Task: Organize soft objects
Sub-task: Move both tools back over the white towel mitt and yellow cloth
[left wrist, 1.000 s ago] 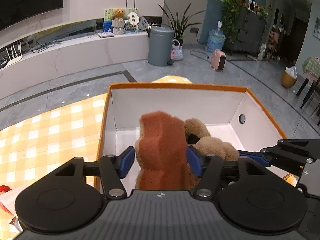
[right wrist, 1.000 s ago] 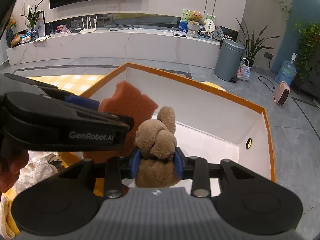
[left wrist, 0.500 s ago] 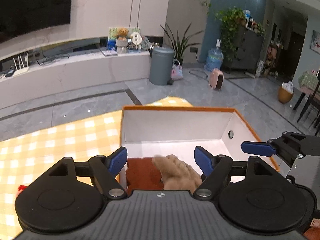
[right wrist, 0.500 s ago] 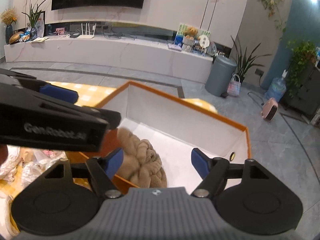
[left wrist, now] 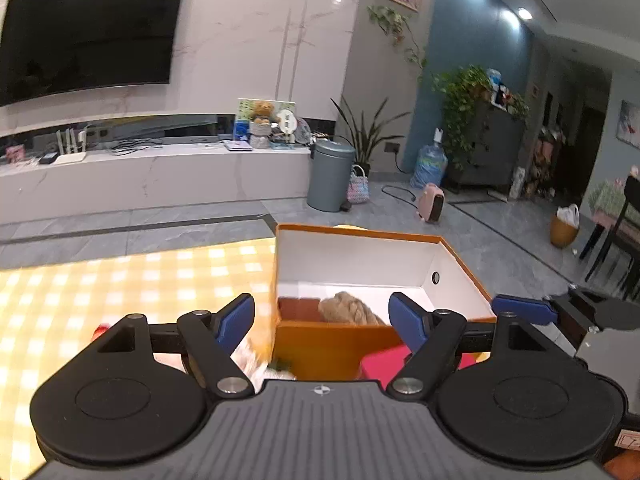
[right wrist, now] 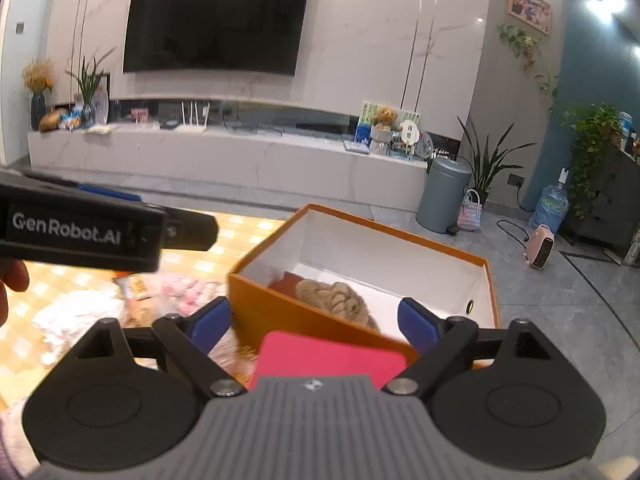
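An orange box [left wrist: 336, 344] with white inner walls stands on the yellow checked table [left wrist: 120, 280]; it also shows in the right wrist view [right wrist: 280, 312]. Inside lie a brown plush toy [left wrist: 348, 313] [right wrist: 336, 298] and a rust-orange sponge [left wrist: 298, 309] [right wrist: 286, 282]. A pink sponge [right wrist: 332, 358] [left wrist: 382, 362] lies in front of the box. My left gripper [left wrist: 322, 318] is open and empty, above the box's near wall. My right gripper [right wrist: 314, 322] is open and empty, above the pink sponge. The left gripper's body [right wrist: 80, 228] crosses the right wrist view.
Pale soft items and packets [right wrist: 120, 304] lie on the table left of the box. Beyond the table are grey floor, a grey bin [left wrist: 330, 174], a white TV bench [left wrist: 160, 176] and a dark chair [left wrist: 616, 232] at the right.
Both grippers opened and let go of the rust sponge and the plush toy into the box. Both have since pulled back and up, so the box looks farther off.
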{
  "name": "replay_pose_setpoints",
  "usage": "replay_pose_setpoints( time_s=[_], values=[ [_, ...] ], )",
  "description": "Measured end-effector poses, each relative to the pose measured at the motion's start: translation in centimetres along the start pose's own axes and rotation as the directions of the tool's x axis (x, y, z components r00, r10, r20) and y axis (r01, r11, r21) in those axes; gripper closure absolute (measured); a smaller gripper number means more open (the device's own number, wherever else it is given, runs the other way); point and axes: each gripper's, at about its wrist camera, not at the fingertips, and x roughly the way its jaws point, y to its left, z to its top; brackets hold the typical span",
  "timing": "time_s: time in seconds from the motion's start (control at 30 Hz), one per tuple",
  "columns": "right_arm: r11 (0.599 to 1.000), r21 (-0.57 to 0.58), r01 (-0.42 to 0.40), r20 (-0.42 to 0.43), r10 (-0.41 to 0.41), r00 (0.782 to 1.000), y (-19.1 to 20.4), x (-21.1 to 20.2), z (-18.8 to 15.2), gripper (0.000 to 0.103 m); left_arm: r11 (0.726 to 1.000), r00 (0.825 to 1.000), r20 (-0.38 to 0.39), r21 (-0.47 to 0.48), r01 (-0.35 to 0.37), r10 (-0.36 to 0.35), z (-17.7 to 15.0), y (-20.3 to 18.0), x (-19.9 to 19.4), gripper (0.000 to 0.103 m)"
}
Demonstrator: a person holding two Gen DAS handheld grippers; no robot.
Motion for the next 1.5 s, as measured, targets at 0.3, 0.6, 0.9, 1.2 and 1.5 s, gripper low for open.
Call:
replay_pose_setpoints(
  time_s=[0.3, 0.6, 0.9, 1.2, 1.5],
  values=[
    [0.997, 0.056, -0.049, 0.041, 0.046, 0.998, 3.7, -5.0, -4.2, 0.006, 1.0, 0.998, -0.062, 0.006, -0.026, 0.026, -4.2, 2.1, -4.2, 0.013],
    [0.987, 0.079, -0.14, -0.05, 0.144, 0.988, 7.1, -5.3, -7.9, 0.006, 0.996, 0.967, -0.251, -0.065, -0.058, 0.04, -9.5, 7.7, -5.6, 0.013],
    [0.979, 0.068, -0.191, -0.18, 0.2, 0.963, 9.7, -2.3, -9.9, 0.023, 0.987, 0.918, -0.387, -0.087, -0.133, 0.09, -14.0, 11.4, -5.9, 0.013],
    [0.965, 0.073, -0.252, -0.26, 0.262, 0.929, 11.8, 0.6, -10.5, 0.024, 0.977, 0.878, -0.468, -0.125, -0.174, 0.097, -14.9, 12.5, -3.7, 0.013],
    [0.953, 0.131, -0.273, -0.359, 0.302, 0.883, 13.9, 4.1, -11.9, 0.017, 0.972, 0.872, -0.485, -0.164, -0.166, 0.068, -15.0, 12.6, -3.5, 0.02]
  ],
)
